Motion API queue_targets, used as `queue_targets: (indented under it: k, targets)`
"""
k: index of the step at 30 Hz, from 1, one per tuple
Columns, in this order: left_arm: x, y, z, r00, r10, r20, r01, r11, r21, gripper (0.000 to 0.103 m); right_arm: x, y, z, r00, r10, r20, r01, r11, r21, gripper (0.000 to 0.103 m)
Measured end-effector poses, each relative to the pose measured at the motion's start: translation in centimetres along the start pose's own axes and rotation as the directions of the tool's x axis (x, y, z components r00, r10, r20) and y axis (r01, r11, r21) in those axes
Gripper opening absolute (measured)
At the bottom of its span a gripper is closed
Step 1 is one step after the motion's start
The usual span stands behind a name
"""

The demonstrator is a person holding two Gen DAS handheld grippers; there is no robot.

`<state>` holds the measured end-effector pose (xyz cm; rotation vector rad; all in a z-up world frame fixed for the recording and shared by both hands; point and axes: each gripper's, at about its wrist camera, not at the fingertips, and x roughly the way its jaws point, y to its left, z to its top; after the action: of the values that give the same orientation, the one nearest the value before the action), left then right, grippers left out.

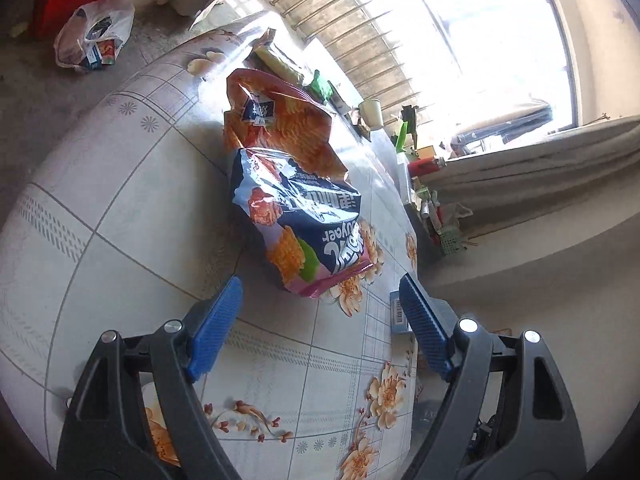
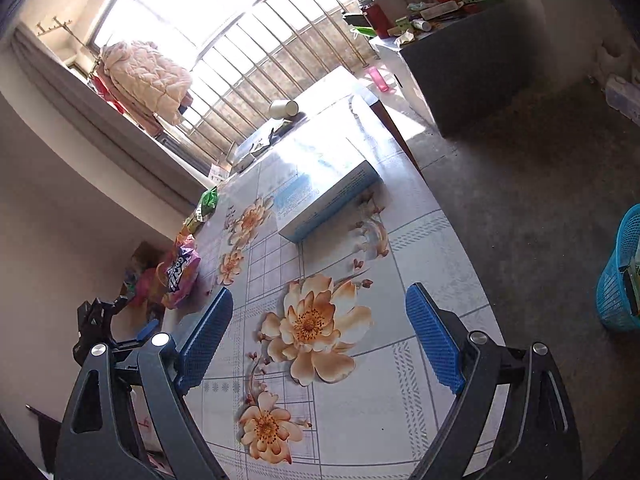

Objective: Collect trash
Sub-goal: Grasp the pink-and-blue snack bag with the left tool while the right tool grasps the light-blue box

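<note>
In the left wrist view a dark blue snack bag (image 1: 304, 224) lies on the flowered table (image 1: 120, 208), with an orange snack bag (image 1: 280, 120) just behind it. My left gripper (image 1: 320, 292) is open and empty, just short of the blue bag. In the right wrist view my right gripper (image 2: 320, 300) is open and empty above the table (image 2: 424, 248). A pink snack bag (image 2: 182, 276) and a green wrapper (image 2: 206, 204) lie at the table's left edge. The left gripper (image 2: 116, 328) shows near the pink bag. A blue basket (image 2: 622, 276) stands on the floor at right.
A white and blue carton (image 2: 320, 196) lies mid-table, a paper cup (image 2: 282, 109) beyond it. A plastic bag of rubbish (image 1: 94, 34) sits on the floor. A paper cup (image 1: 370, 112), green wrappers (image 1: 322, 86) and a small blue box (image 1: 400, 314) line the table's window edge.
</note>
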<state>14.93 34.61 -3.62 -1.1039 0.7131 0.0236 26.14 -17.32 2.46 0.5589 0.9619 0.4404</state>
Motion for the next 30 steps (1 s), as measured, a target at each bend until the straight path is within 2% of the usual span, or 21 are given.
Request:
queue_targets:
  k: [4, 7, 8, 10, 14, 17, 20, 22, 26, 30]
  targets:
    - [2.7, 1.4, 2.2, 0.999, 0.043, -0.014, -0.044, 0.996, -0.075, 0.075, 4.2, -0.5, 2.9, 0.997, -0.024, -0.071, 0.034, 0.989, 0.144, 0.086]
    - [3.9, 1.5, 2.6, 0.995, 0.097, -0.001, -0.096, 0.993, -0.064, 0.069, 7.4, -1.3, 5.1, 0.993, -0.029, -0.110, 0.057, 0.962, 0.267, 0.086]
    - [4.2, 1.3, 2.6, 0.993, 0.115, 0.006, -0.115, 0.992, -0.044, 0.065, 8.4, -1.4, 5.8, 0.993, -0.039, -0.116, 0.071, 0.955, 0.289, 0.086]
    - [4.6, 1.4, 2.6, 0.987, 0.158, 0.013, -0.158, 0.987, -0.009, 0.057, 10.3, -1.3, 7.2, 0.987, -0.117, -0.114, 0.147, 0.940, 0.308, 0.086]
    - [5.3, 1.5, 2.3, 0.979, 0.201, 0.022, -0.201, 0.978, 0.049, 0.032, 14.3, -1.0, 10.1, 0.962, -0.243, -0.126, 0.271, 0.909, 0.316, 0.086]
    - [5.3, 1.5, 2.1, 0.974, 0.224, 0.025, -0.225, 0.969, 0.098, 0.018, 17.0, 0.1, 11.9, 0.928, -0.354, -0.119, 0.373, 0.893, 0.252, 0.086]
    - [5.3, 1.8, 2.1, 0.972, 0.235, 0.028, -0.237, 0.961, 0.141, 0.003, 19.3, 2.0, 12.9, 0.899, -0.422, -0.118, 0.435, 0.891, 0.126, 0.086]
    - [5.0, 1.7, 2.0, 0.968, 0.246, 0.041, -0.249, 0.952, 0.176, 0.000, 20.5, 3.3, 12.6, 0.884, -0.454, -0.117, 0.458, 0.889, 0.017, 0.084]
    - [4.1, 1.0, 1.3, 0.965, 0.250, 0.074, -0.260, 0.933, 0.247, 0.000, 21.1, 5.7, 11.0, 0.897, -0.427, -0.113, 0.414, 0.902, -0.121, 0.084]
    - [2.8, 0.0, 0.1, 0.970, 0.229, 0.084, -0.244, 0.919, 0.310, 0.000, 21.2, 8.0, 8.4, 0.916, -0.366, -0.163, 0.323, 0.916, -0.238, 0.084]
